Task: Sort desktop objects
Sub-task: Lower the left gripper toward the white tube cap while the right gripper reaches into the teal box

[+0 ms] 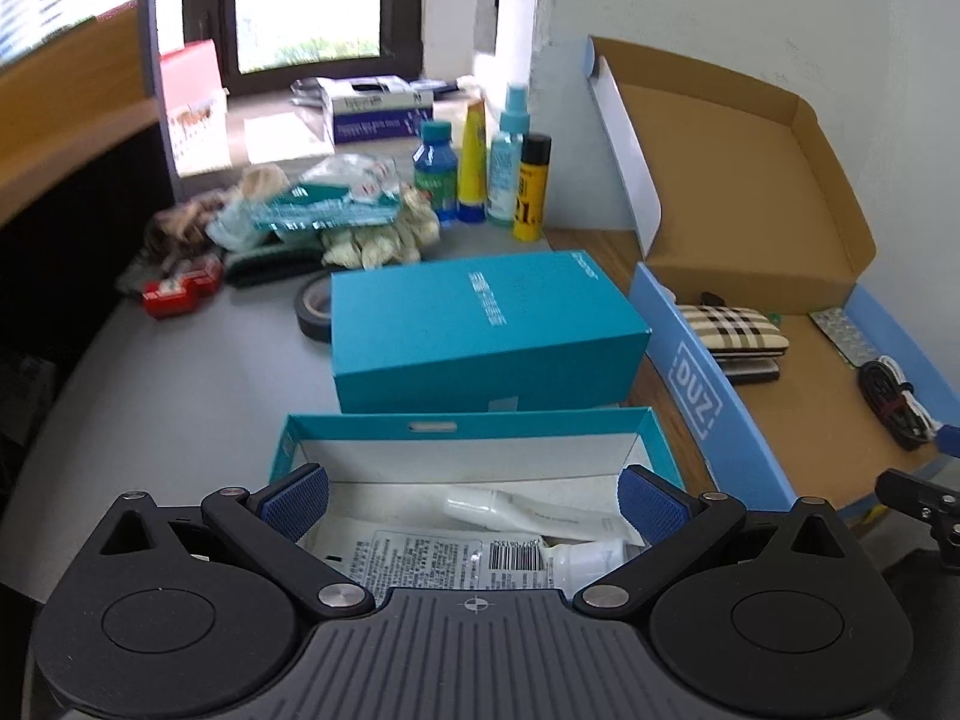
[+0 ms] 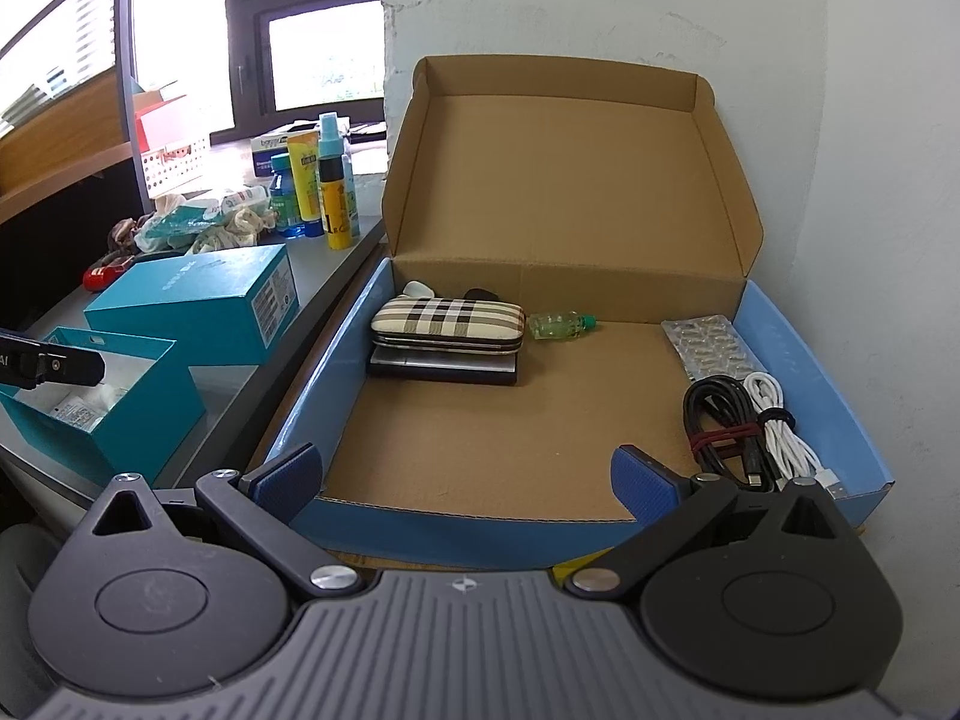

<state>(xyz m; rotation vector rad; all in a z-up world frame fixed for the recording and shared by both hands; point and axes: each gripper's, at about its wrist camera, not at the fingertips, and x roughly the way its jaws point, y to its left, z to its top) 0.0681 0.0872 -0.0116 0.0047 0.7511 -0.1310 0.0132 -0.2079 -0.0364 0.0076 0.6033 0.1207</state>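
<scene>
Here, tube [image 1: 528,513]: lower centre, inside teal box [image 1: 468,423], long axis crosswise.
Left tool [image 1: 474,501]: nearer, wide open, empty.
Right tool [image 2: 468,477]: wide open, empty.

A white plastered wall [image 2: 600,6] is seen from twelve to three o'clock in the right wrist view, its corner edge chipped and rough; a dark-framed window [image 2: 327,63] is set at eleven o'clock, and bright daylight is admitted through it, the panes being washed out; the same window [image 1: 309,12] is seen at twelve o'clock in the left wrist view; a grey tabletop [image 1: 180,384] is lit evenly; a wooden shelf or partition [image 1: 66,114] is placed at ten o'clock, with dark shadow beneath it.
</scene>
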